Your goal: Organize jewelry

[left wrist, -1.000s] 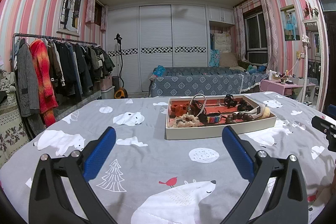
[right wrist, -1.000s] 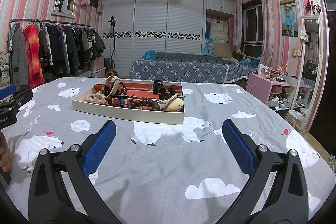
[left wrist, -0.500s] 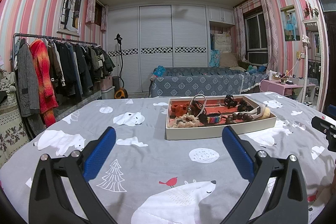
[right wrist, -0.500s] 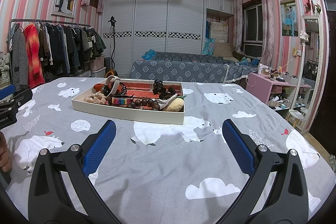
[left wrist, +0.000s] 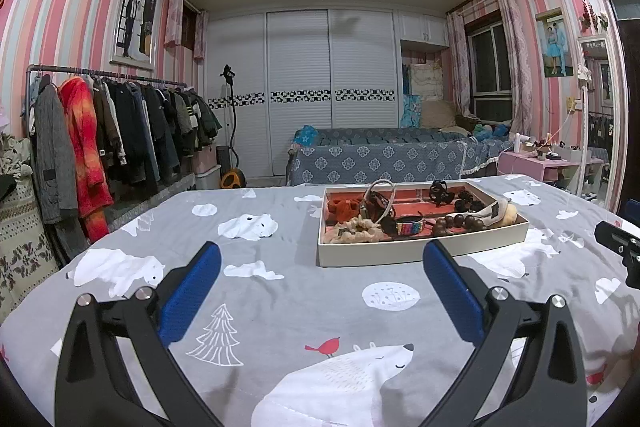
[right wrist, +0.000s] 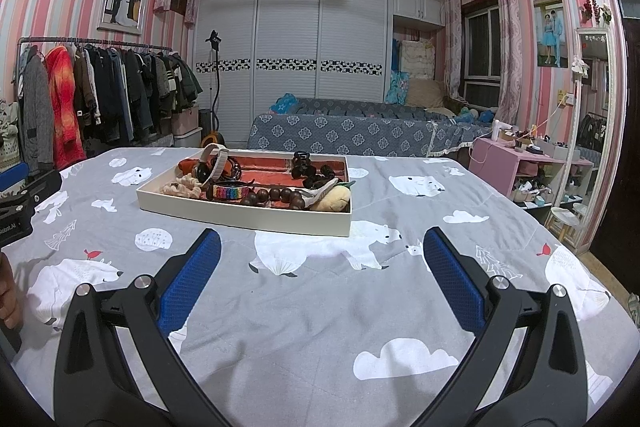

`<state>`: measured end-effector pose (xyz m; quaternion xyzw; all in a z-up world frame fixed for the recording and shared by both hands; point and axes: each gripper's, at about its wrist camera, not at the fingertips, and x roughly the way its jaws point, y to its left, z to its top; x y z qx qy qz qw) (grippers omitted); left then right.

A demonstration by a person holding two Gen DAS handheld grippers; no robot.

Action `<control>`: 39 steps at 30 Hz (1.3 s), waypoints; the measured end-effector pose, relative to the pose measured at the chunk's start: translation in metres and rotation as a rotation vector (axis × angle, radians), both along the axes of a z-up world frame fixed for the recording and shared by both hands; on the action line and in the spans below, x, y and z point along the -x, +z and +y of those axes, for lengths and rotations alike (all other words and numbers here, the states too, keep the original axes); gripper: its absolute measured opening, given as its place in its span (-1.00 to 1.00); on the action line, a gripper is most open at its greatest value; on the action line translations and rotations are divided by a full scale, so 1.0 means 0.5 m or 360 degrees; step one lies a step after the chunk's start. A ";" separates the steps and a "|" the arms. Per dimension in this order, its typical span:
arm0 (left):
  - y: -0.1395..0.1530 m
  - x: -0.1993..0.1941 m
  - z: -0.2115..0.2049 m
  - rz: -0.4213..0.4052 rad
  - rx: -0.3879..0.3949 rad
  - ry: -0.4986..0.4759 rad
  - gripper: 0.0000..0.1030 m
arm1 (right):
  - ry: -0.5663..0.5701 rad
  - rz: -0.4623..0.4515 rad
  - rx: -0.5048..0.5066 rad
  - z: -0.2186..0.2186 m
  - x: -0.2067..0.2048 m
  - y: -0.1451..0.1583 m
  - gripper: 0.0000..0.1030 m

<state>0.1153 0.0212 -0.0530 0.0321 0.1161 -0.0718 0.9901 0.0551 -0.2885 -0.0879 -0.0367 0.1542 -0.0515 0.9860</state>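
No visible change from the earlier frames: both views match, nothing in the tray displaced.

Left hand-held gripper [left wrist: 321,269] hangs above the grey bear-print worktop [left wrist: 280,307], blue pads spread wide, empty. Right hand-held gripper [right wrist: 322,257] likewise wide apart, holding nothing.

The shallow cream tray [left wrist: 420,253] sits centre-right in the left view, upper centre-left in the right view [right wrist: 244,213], well ahead of both. Inside: dark wooden bead bracelet [right wrist: 276,195], rainbow beaded band [right wrist: 230,191], cream scrunchie [left wrist: 354,233].

Items at the tray's rear overlap, hard to tell apart. Fingers [right wrist: 9,297] cut off at left edge of the right view.
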 end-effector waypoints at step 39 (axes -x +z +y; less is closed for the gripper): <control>-0.003 -0.005 0.001 0.0013 -0.0007 0.0002 0.91 | 0.0005 0.0006 0.0005 -0.002 -0.001 0.002 0.91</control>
